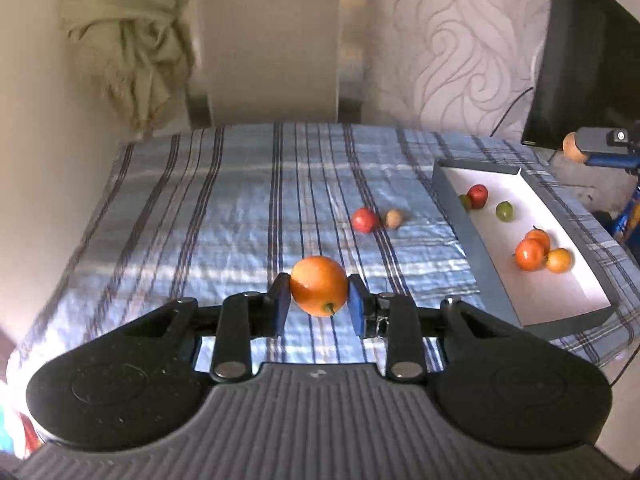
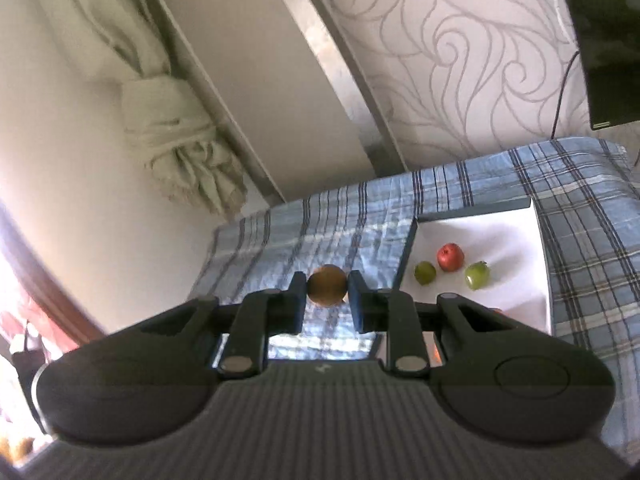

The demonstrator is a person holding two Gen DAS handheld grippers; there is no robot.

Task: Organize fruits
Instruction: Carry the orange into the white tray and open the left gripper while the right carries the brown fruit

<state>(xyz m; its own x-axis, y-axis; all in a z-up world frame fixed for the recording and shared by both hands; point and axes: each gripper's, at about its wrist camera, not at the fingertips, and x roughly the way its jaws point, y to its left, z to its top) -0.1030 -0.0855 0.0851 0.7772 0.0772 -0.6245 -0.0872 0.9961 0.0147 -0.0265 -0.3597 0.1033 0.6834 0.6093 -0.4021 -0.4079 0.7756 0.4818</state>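
— Orange (image 1: 319, 286) first: we have it pinched between the blue pads (image 1: 282, 305) of the left gripper (image 1: 319, 300), lifted clear above the striped cloth (image 1: 200, 220), with its stem end turned toward us.

— How do we reckon it handles?

— Round, smooth-skinned and probably light. It looks firm enough to take a squeeze, but a ball like that could roll out sideways, so we'd hold it across its widest part, as the pads do now.

— And the other side?

— Our right gripper (image 2: 326, 300) is clamped on a brownish round fruit (image 2: 327, 290), smaller than the orange and dull-skinned. It sits between the pad tips, so we judge that hold a little less secure.

— Where does everything go?

— The white tray (image 1: 460, 216) with the grey rim, to the right on the cloth. It already has a red fruit (image 1: 477, 196), green ones (image 1: 504, 211) and a touching cluster of orange ones (image 1: 530, 255).

— Anything left outside?

— A red fruit (image 1: 365, 220) and a tan one (image 1: 394, 219), just beside each other on the cloth near the tray's left wall. Both are small and may roll when nudged.
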